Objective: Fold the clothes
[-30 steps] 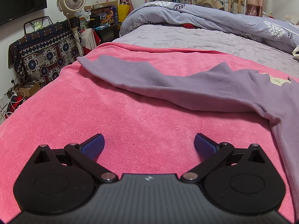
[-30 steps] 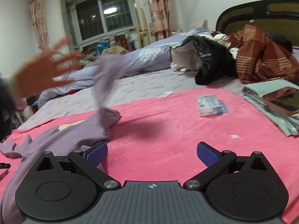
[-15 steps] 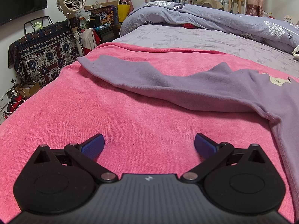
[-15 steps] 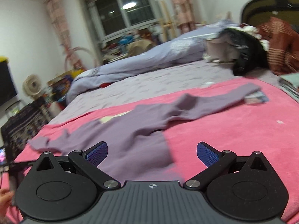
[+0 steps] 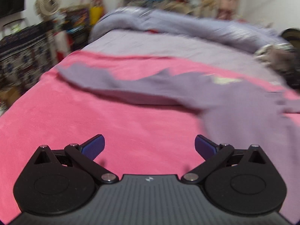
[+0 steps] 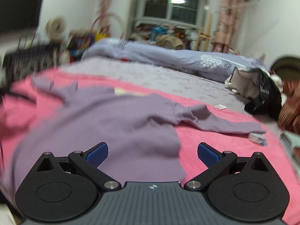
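Observation:
A purple long-sleeved top [image 6: 120,123] lies spread on a pink blanket [image 6: 215,146], its sleeves stretched out to the left and right. In the left wrist view the top [image 5: 234,101] lies ahead and to the right, with one sleeve [image 5: 90,75] running far left. My left gripper [image 5: 149,147] is open and empty above bare pink blanket [image 5: 93,116], near the top's left edge. My right gripper [image 6: 152,154] is open and empty, above the top's lower body near its right edge.
A lilac duvet [image 6: 168,60] lies bunched across the far side of the bed. A black and white garment pile [image 6: 258,88] and a red plaid cloth [image 6: 290,112] sit at the right. A fan [image 5: 48,1] and clutter stand at the left.
Both grippers have moved; the views are blurred. The left view has swung right toward the top's body. The right view has turned left over the top, whose right sleeve now lies flat.

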`<act>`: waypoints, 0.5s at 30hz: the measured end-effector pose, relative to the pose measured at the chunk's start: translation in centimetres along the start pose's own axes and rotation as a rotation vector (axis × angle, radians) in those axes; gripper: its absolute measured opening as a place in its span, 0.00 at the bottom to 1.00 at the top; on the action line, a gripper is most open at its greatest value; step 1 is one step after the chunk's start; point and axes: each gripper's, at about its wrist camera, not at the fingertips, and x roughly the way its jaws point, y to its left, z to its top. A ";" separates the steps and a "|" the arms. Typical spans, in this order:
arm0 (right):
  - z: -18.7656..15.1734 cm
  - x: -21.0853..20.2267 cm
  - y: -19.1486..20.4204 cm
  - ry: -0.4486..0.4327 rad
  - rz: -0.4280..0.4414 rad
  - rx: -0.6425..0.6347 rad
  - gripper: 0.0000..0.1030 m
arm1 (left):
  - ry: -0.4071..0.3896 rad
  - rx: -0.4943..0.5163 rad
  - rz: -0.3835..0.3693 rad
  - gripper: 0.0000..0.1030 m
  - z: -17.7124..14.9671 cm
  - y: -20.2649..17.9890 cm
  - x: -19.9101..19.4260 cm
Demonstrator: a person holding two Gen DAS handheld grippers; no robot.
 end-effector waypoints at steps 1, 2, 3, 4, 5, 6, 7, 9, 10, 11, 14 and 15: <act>-0.9 -0.2 0.0 0.020 -0.002 -0.022 1.00 | -0.016 0.005 -0.031 0.99 -0.6 -0.9 -1.5; -1.9 -0.2 -0.2 0.047 0.003 -0.020 1.00 | -0.027 0.018 -0.050 0.99 -1.3 -1.8 -2.8; -2.8 -0.1 -0.4 0.076 0.010 -0.005 1.00 | -0.033 0.033 -0.066 0.99 -2.0 -2.8 -4.0; -3.7 -0.1 -0.7 0.100 0.011 0.012 1.00 | -0.029 0.052 -0.074 0.99 -2.7 -3.8 -4.8; -4.3 0.2 -1.0 0.114 0.004 0.036 1.00 | -0.024 0.071 -0.083 0.99 -3.4 -4.8 -5.6; -4.8 0.5 -1.4 0.121 -0.001 0.064 0.99 | -0.015 0.088 -0.092 0.99 -4.1 -5.7 -6.2; -5.2 0.8 -1.7 0.129 0.002 0.094 0.98 | 0.003 0.099 -0.101 0.99 -4.7 -6.5 -6.5; -5.8 1.6 -2.2 0.149 0.025 0.144 0.94 | 0.040 0.122 -0.119 0.99 -6.0 -8.1 -7.1; -5.9 2.0 -2.0 0.166 0.026 0.132 0.88 | 0.058 0.136 -0.122 0.99 -6.6 -8.8 -7.4; -6.1 1.9 -1.7 0.178 0.024 0.090 0.86 | 0.076 0.159 -0.110 0.99 -7.1 -9.3 -7.6; -6.8 -0.1 -0.8 0.143 0.007 -0.104 0.87 | 0.093 0.250 -0.075 0.99 -8.5 -10.2 -8.5; -7.0 -0.6 -0.6 0.136 0.004 -0.163 0.87 | 0.089 0.279 -0.073 0.99 -9.0 -10.5 -8.9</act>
